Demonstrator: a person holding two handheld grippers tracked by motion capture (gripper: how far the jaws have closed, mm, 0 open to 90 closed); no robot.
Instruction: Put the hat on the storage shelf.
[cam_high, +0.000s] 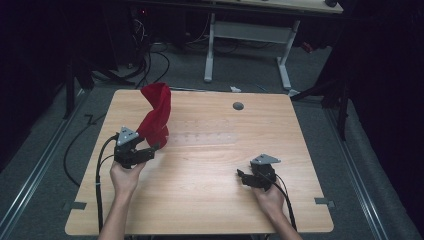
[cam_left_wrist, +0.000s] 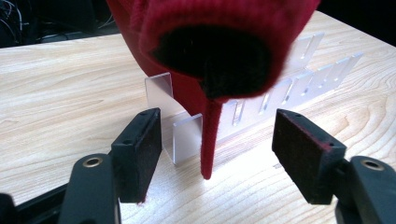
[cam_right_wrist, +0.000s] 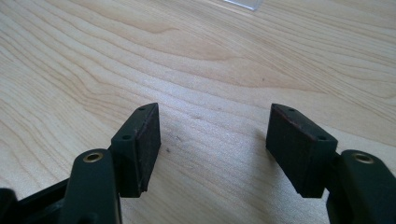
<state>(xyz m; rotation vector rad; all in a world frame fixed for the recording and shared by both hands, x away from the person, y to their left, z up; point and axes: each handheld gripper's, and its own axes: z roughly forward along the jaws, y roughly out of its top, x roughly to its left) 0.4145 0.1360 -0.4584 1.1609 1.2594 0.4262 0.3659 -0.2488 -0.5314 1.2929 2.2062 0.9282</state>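
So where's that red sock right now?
In the high view the red sock stands upright on the clear acrylic rack, on the table's left side, just beyond the open left gripper.

The tabletop's (cam_high: 200, 200) near half and right side are left open. Passage near the far-left corner is blocked by the red sock (cam_high: 156, 116) draped upright over a clear rack (cam_left_wrist: 187, 135).
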